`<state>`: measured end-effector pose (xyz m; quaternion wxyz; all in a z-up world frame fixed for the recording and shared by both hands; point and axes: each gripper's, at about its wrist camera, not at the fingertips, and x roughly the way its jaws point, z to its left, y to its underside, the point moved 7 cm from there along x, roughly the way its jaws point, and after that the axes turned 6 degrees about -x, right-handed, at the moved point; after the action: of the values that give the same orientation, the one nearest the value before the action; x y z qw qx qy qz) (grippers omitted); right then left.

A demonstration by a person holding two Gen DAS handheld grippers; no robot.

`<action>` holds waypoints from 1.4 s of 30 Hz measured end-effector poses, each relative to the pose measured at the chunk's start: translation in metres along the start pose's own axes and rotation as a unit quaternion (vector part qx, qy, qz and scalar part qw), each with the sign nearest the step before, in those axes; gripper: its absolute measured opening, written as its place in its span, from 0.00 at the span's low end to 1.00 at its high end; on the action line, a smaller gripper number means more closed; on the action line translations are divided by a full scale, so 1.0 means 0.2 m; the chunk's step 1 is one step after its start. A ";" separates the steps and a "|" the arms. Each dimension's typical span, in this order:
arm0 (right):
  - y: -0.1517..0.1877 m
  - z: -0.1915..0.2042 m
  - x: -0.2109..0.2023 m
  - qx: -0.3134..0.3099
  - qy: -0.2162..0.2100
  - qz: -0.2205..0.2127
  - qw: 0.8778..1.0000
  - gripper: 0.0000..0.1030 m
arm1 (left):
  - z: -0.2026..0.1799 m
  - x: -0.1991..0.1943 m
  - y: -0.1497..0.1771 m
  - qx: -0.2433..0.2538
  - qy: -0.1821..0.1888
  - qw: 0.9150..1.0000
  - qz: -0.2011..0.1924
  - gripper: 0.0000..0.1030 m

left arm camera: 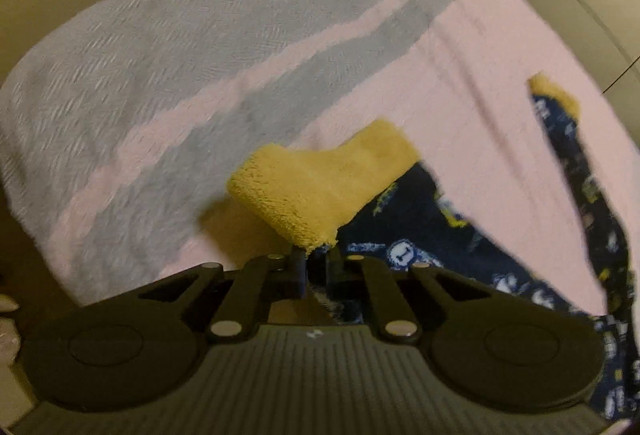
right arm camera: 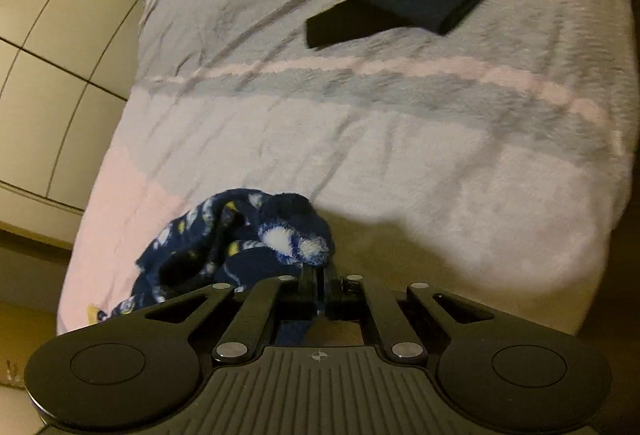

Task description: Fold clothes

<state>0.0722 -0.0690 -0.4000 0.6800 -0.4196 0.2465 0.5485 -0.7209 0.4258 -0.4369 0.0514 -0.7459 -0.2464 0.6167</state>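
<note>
A: Left tool [left arm camera: 316, 259] is clamped on the yellow cuff [left arm camera: 316, 187] of the navy patterned garment [left arm camera: 408, 235]. Fabric is pinched between the closed tips. A 2nd yellow cuff [left arm camera: 554, 95] shows far right, so likely trousers or a long-sleeved top.

B: Right tool [right arm camera: 320, 275] is clamped on a bunched navy edge of the same garment [right arm camera: 240, 231]. In that view the rest trails off to the near left over the bed [right arm camera: 400, 163], on its pink-and-grey blanket.

A: The garment looks lifted at both pinches, partly off the bed. Step in hand, I judge: spread it flat before any fold.

B: To do it well, draw the 2 tools apart until the cloth between them is taut, keep them level, then lay it down smoothly. The right pinch is bunched, so it may hold several layers.

A: Frames are blurred; finer detail not readable.
</note>
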 end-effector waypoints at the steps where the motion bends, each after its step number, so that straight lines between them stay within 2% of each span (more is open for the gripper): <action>1: 0.03 -0.04 0.01 0.006 0.014 0.004 1.000 0.01 | 0.02 0.05 0.04 0.010 -0.022 1.000 0.009 0.08; 4: 0.15 -0.15 0.12 0.004 0.075 0.044 0.996 0.02 | 0.00 0.15 0.10 0.074 -0.075 0.994 0.019 0.13; 6: 0.21 -0.19 0.18 0.014 0.115 0.077 0.990 0.25 | -0.03 0.13 0.09 0.105 -0.090 0.990 0.018 0.16; 7: 0.21 -0.19 0.17 0.016 0.138 0.081 0.987 0.48 | -0.05 0.12 0.09 0.120 -0.096 0.988 0.017 0.20; 8: 0.20 -0.17 0.15 0.002 0.156 0.077 0.985 0.55 | -0.07 0.10 0.08 0.135 -0.102 0.985 0.016 0.23; 10: 0.16 -0.11 0.10 -0.035 0.187 0.067 0.979 0.55 | -0.06 0.05 0.05 0.145 -0.110 0.983 0.013 0.31; 12: 0.11 -0.03 0.04 -0.089 0.223 0.047 0.970 0.55 | -0.05 -0.03 0.04 0.122 -0.107 0.987 0.011 0.31; 14: 0.06 0.14 -0.03 -0.186 0.224 0.007 0.957 0.55 | -0.05 -0.10 0.02 0.103 -0.107 0.989 0.004 0.28; 16: 0.04 0.32 -0.06 -0.281 0.217 -0.015 0.935 0.55 | -0.10 -0.15 0.01 0.109 -0.105 0.988 -0.010 0.25; 18: 0.07 0.50 -0.06 -0.374 0.181 -0.035 0.909 0.55 | -0.21 -0.18 0.02 0.117 -0.088 0.989 -0.014 0.25; 21: 0.19 0.73 0.06 -0.504 0.110 -0.015 0.857 0.57 | -0.43 -0.19 0.06 0.129 -0.064 0.990 -0.013 0.25; 25: 0.35 0.92 0.34 -0.637 0.048 0.024 0.769 0.66 | -0.74 -0.18 0.14 0.140 -0.041 0.989 -0.011 0.25; 27: 0.43 0.99 0.50 -0.694 0.026 0.038 0.718 0.67 | -0.85 -0.17 0.20 0.148 -0.040 0.988 -0.003 0.25; 31: 0.54 1.03 0.75 -0.805 0.000 0.054 0.591 0.69 | -1.01 -0.13 0.32 0.147 -0.045 0.988 0.008 0.25; 32: 0.53 1.04 0.80 -0.820 -0.007 0.058 0.570 0.63 | -1.03 -0.13 0.35 0.143 -0.046 0.989 0.012 0.25; 33: 0.51 1.04 0.83 -0.831 -0.013 0.062 0.552 0.46 | -1.05 -0.12 0.37 0.139 -0.049 0.989 0.016 0.25; 34: 0.49 1.04 0.87 -0.842 -0.019 0.065 0.535 0.13 | -1.06 -0.12 0.39 0.137 -0.050 0.989 0.019 0.25; 35: 0.41 1.07 0.88 -0.828 -0.027 0.063 0.556 0.13 | -1.07 -0.12 0.41 0.135 -0.052 0.989 0.022 0.25; 37: 0.13 1.15 0.87 -0.749 -0.048 0.051 0.659 0.13 | -1.11 -0.14 0.43 0.131 -0.052 0.990 0.023 0.25; 39: -0.23 1.18 0.84 -0.651 -0.043 0.018 0.758 0.13 | -1.15 -0.15 0.44 0.128 -0.047 0.990 0.021 0.25; 40: -0.43 1.16 0.83 -0.594 -0.024 -0.005 0.804 0.13 | -1.17 -0.15 0.44 0.128 -0.041 0.991 0.019 0.25; 42: -0.77 1.03 0.89 -0.463 0.040 -0.025 0.885 0.26 | -1.25 -0.14 0.44 0.131 -0.026 0.991 0.019 0.25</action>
<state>0.2419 0.1923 -0.3874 0.4114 -0.7143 -0.0186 0.5658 -0.4620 0.3944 -0.3867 0.1307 -0.7210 -0.1505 0.6637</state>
